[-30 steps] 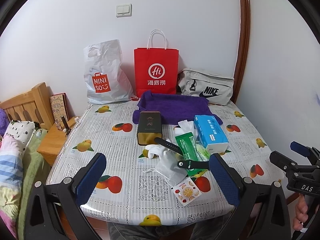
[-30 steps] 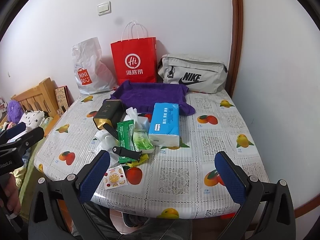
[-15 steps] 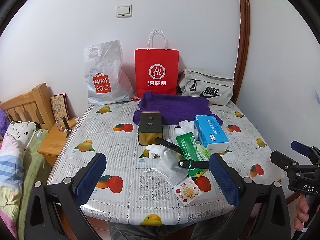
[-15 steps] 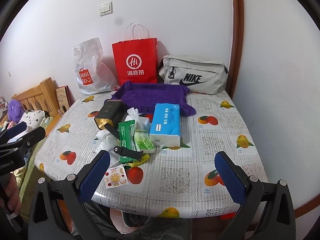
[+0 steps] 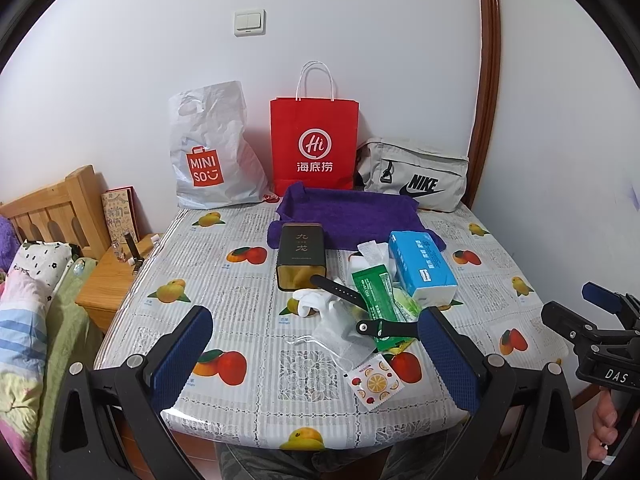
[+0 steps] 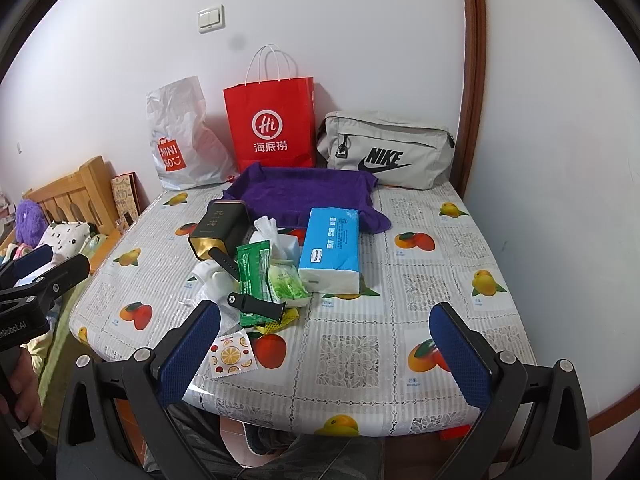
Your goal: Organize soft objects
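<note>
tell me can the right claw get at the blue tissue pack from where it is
Probably yes: the right claw is open and empty, and the blue tissue pack lies ahead with bare tablecloth between; only the green packets crowd its left side.

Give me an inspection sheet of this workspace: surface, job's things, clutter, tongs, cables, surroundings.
Surface: table under a fruit-print plastic cloth, near right part bare.
Job's things: purple towel spread at the back; blue tissue pack in front of it, on the towel's edge; white soft items in the middle pile.
Clutter: dark tea tin lying on its side, green sachet, black watch strap, fruit-print sticker sheet.
Tongs: left tongs and right tongs both open, empty, at the near table edge.
Cables: nothing seen.
Surroundings: white plastic Miniso bag, red paper bag and grey Nike pouch along the wall; wooden bed at left.
</note>
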A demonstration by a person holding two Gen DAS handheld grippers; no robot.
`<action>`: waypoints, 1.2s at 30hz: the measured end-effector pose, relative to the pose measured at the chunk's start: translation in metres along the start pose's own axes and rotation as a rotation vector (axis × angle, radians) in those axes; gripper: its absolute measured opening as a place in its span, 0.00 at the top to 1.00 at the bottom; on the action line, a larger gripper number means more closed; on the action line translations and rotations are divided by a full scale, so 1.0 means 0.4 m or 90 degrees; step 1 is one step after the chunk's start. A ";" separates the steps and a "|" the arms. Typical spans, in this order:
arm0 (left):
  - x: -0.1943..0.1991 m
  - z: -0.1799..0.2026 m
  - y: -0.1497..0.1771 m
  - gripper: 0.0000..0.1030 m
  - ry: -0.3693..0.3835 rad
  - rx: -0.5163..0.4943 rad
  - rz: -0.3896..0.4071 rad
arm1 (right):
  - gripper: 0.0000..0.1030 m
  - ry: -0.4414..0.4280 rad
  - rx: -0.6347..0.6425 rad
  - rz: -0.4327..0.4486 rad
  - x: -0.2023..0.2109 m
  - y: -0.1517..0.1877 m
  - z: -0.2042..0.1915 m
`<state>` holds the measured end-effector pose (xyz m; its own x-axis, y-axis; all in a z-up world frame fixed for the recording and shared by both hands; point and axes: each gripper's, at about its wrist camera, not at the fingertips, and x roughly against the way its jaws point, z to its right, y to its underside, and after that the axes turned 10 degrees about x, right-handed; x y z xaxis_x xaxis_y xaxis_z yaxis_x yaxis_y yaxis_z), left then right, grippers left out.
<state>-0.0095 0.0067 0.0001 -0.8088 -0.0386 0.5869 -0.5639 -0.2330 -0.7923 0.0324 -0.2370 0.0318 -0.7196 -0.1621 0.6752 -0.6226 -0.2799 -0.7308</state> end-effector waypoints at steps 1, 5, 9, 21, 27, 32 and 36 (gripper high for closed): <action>-0.001 -0.001 -0.001 0.00 0.002 -0.001 0.000 | 0.00 0.000 0.000 0.000 0.001 -0.001 0.000; -0.001 -0.001 -0.001 0.00 0.002 0.000 -0.001 | 0.00 0.000 0.000 0.000 0.000 0.001 0.000; 0.000 -0.002 -0.001 0.00 0.003 0.001 0.001 | 0.00 0.001 0.001 0.000 0.000 0.001 -0.001; 0.003 0.001 -0.007 0.00 0.000 0.002 0.000 | 0.00 0.003 0.002 0.006 0.011 0.001 -0.004; 0.004 -0.001 -0.005 0.00 -0.002 0.001 0.000 | 0.00 0.002 0.001 0.006 0.011 0.002 -0.005; 0.007 -0.001 -0.010 0.00 0.000 0.013 0.002 | 0.00 0.002 0.000 0.009 0.012 0.003 -0.004; 0.011 -0.004 -0.011 0.00 0.005 0.017 0.011 | 0.00 0.000 0.008 0.015 0.008 0.002 -0.008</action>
<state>-0.0108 0.0089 0.0058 -0.8196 -0.0360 0.5718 -0.5452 -0.2577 -0.7977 0.0285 -0.2348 0.0331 -0.7338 -0.1691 0.6580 -0.6015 -0.2887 -0.7449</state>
